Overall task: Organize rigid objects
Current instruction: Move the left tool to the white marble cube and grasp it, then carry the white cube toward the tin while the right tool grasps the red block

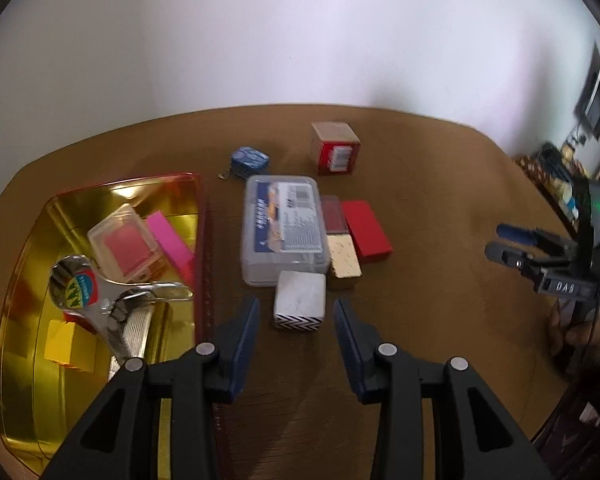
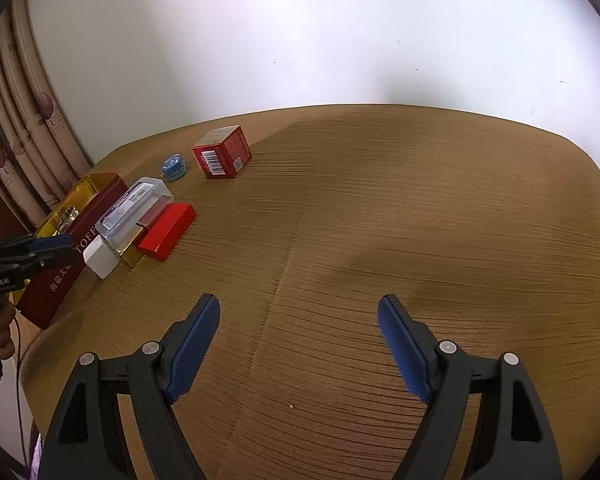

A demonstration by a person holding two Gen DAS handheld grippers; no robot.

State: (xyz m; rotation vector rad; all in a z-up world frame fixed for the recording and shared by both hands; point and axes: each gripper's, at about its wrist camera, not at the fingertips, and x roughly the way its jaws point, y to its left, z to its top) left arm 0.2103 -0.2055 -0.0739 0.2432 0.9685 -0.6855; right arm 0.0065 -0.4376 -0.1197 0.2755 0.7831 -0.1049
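Observation:
My left gripper (image 1: 296, 308) is open, its blue fingertips on either side of a white cube (image 1: 300, 296) with a black zigzag band; neither pad touches it. Behind the cube lie a clear plastic case (image 1: 282, 232), a gold speckled box (image 1: 344, 260) and a flat red box (image 1: 366, 232). A red cube-shaped carton (image 1: 336, 148) and a small blue trinket (image 1: 250, 159) sit farther back. My right gripper (image 2: 298, 320) stands open over bare table with nothing between its fingers. The right wrist view shows the same cluster at the left, with the white cube (image 2: 100, 258) nearest.
A gold tin (image 1: 32, 240) with a red rim sits at the left, holding a metal clip (image 1: 112, 300), a clear box with a red insert, a pink block and a yellow block. The wooden table (image 2: 420, 220) ends at a white wall. Curtains hang at the far left.

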